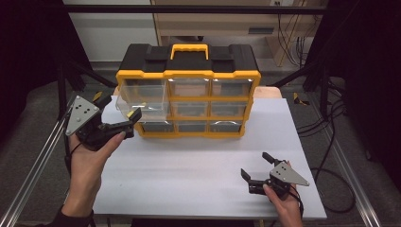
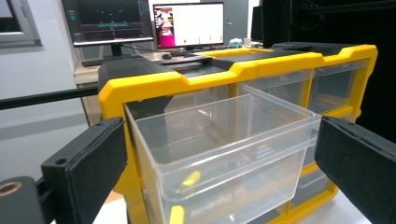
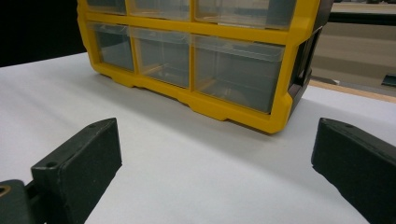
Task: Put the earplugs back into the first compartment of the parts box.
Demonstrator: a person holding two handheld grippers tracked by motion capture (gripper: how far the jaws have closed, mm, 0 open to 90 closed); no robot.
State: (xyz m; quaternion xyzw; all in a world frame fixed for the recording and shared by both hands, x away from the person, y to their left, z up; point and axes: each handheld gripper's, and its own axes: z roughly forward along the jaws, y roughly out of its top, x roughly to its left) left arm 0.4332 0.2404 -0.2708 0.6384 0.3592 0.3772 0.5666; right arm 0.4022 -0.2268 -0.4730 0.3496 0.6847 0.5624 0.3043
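Left gripper view puts the left gripper [image 2: 219, 163] right at a clear drawer [image 2: 224, 140], its jaws spread wide on either side of the drawer's front with neither pad pressing on the plastic, so nothing is gripped. That drawer is the top one at the gripper's end of the organizer [image 1: 188, 92] and stands pulled out toward the gripper; I judge it is left open so something can go in or come out. Something small and yellow [image 2: 190, 179] lies inside, low and just ahead of the gripper, too blurred to name. Beyond the drawer, the yellow frame holds nine drawers in three rows of three, with one yellow handle [image 1: 189, 49] on the black top. Well away along the white table [image 1: 189, 165], the right gripper [image 1: 259, 166] lies low in the person's hand, jaws apart and holding nothing, pointed toward the organizer's bottom row, seemingly waiting.
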